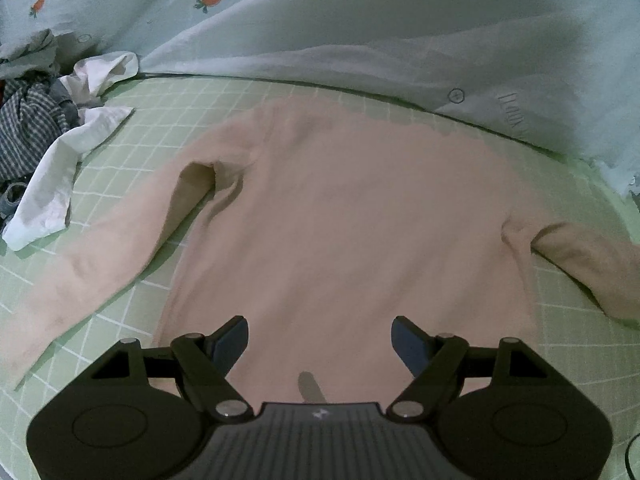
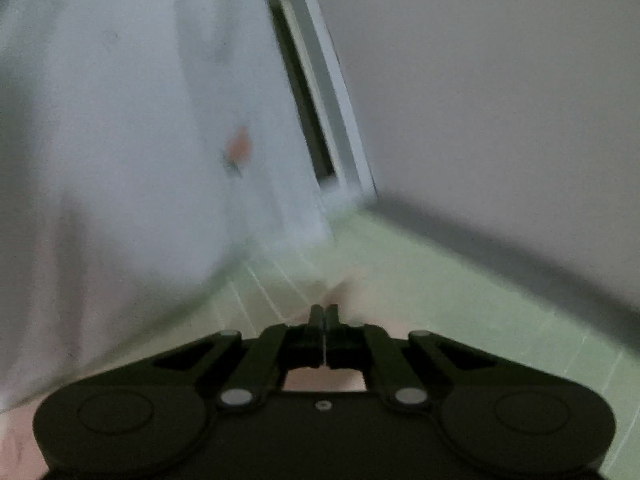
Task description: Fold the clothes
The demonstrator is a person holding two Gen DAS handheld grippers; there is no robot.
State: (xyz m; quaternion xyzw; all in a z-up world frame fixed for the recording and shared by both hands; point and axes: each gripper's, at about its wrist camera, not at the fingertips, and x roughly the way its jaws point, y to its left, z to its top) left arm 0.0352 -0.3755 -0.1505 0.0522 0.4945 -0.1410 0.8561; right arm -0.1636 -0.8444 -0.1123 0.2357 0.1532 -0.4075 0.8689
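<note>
Left claw (image 1: 320, 344) sits nearest the lens, jaws spread wide, nothing between them, hanging over the hem end of a pale pink long-sleeved knit top (image 1: 340, 220). That top lies flat on the green bed sheet with a white grid (image 1: 180, 120), hem toward the claw, collar end far, so its long axis runs straight away from the left claw. One sleeve (image 1: 100, 248) angles out to the left, the other sleeve (image 1: 592, 264) to the right. Pile of white and striped clothes (image 1: 60, 128) lies far left; pale blue carrot-print quilt (image 1: 320, 28) is bunched behind.

Right claw (image 2: 324, 316) is pressed together; pink cloth shows just past and under the tips, but blur hides whether any is pinched. Judgement: left claw is nearer the hem, right claw likely works the right sleeve.
</note>
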